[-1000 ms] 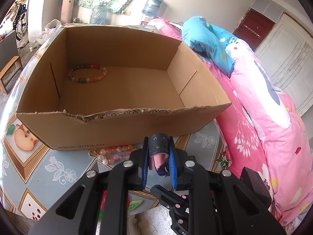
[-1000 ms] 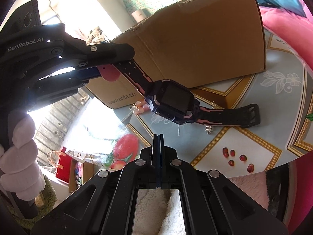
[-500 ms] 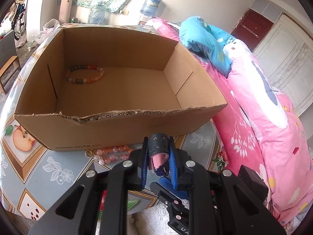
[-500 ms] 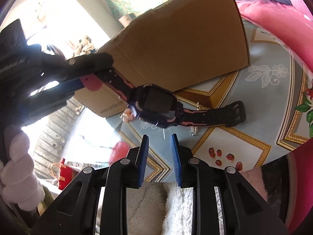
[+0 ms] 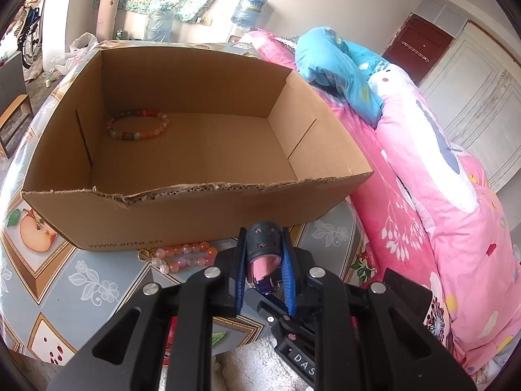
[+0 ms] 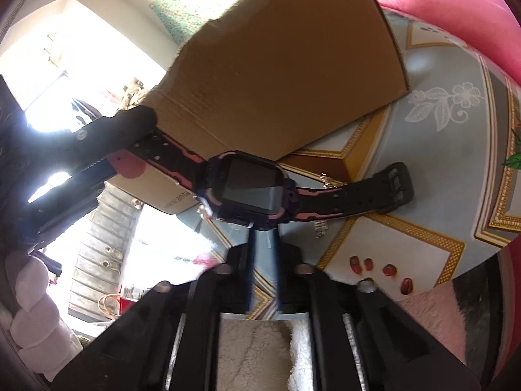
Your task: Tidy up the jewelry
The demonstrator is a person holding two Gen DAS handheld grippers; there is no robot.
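Note:
My left gripper (image 5: pixel 264 254) is shut on one strap end of a black and pink smartwatch (image 5: pixel 263 244), held just in front of the open cardboard box (image 5: pixel 182 208). In the right wrist view the watch (image 6: pixel 250 185) hangs level above the table, its buckle end free at the right. My right gripper (image 6: pixel 263 238) is open, its blurred fingers just below the watch body and apart from it. A multicoloured bead bracelet (image 5: pixel 138 124) lies inside the box at the back left. A pink bead bracelet (image 5: pixel 185 255) lies on the table against the box front.
The table (image 5: pixel 65 280) has a patterned fruit cloth. A small metal chain piece (image 6: pixel 320 228) lies on the table under the watch strap. A bed with pink and blue bedding (image 5: pixel 439 179) is close on the right. The floor edge lies below the grippers.
My right gripper went from shut to open and moved up close under the watch. My left gripper holds the watch strap as before, with the box slightly lower and closer in view.

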